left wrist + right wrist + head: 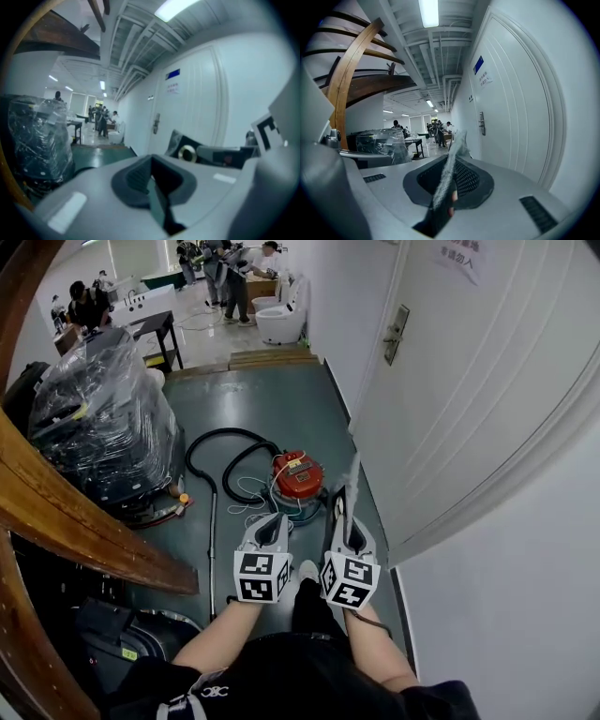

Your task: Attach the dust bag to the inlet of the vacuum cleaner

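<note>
The red vacuum cleaner [298, 476] stands on the green floor, its black hose [211, 451] looped to the left. Both grippers hover side by side just in front of it. My right gripper [345, 514] is shut on the grey dust bag [351, 482], which stands up edge-on from the jaws. In the right gripper view the dust bag [449, 164] rises as a thin grey strip from the right gripper [449, 185]. From the left gripper view, the dust bag [187, 152] shows a dark face with a round ring. My left gripper [274, 524] [152, 180] is shut with nothing in it.
A plastic-wrapped stack [103, 418] stands left of the vacuum. A wooden stair rail [84, 521] crosses the left side. A white door [469, 381] and wall run along the right. The vacuum's wand [214, 549] lies on the floor. People and white toilets [279, 322] are far down the hall.
</note>
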{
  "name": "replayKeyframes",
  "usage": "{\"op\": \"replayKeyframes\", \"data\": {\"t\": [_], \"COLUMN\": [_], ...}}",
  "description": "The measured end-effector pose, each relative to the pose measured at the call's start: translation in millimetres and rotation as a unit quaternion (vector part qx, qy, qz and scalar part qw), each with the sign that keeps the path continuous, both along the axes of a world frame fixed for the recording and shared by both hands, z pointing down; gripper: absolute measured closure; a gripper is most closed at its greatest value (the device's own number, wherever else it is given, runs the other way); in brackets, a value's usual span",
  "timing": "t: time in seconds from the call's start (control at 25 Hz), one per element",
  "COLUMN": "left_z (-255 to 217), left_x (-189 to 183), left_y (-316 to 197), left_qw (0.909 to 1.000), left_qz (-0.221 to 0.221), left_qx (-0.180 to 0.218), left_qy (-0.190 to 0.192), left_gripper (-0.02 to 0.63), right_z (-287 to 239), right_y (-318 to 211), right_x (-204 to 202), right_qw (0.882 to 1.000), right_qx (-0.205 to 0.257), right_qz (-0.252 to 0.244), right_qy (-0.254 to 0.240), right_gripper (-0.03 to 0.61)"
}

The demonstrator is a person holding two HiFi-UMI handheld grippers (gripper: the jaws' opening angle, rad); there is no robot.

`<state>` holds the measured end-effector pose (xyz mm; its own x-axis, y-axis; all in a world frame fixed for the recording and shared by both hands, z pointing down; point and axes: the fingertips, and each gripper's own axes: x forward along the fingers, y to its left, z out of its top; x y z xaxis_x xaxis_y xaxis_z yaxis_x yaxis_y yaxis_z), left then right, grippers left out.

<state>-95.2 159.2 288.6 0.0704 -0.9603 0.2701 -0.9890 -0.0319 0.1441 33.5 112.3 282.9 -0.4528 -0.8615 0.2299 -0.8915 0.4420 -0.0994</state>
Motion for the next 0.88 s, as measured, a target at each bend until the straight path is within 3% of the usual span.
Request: {"op": "replayKeyframes", "data": {"t": [0.36,0.6,0.88], "left_z": [4,-15,-27], "left_x": [-16,-14,-12], "left_y": [-91,-183,-273], "left_qw": [0.9996,0.9996,0.9997], "left_qz": [-0.008,-0.003,-0.003], "left_qx": [-0.025,-0.013,-0.01], "left_qy": [0.004,-0.025,-0.021], "left_gripper": [0.614,0.614,0.614], "right_z": [8,0,-3], "right_y": [-85,-163,-248], "right_x": [-17,-21,-25], "right_qw": [1.0,0.999,0.998], "right_qx": [-0.03,-0.041,-0.051], "right_qz": [-0.002,-0.004,-0.016], "right_qy": [0.005,0.011,0.016], "right_gripper": [0.554,0.554,0.554]}}
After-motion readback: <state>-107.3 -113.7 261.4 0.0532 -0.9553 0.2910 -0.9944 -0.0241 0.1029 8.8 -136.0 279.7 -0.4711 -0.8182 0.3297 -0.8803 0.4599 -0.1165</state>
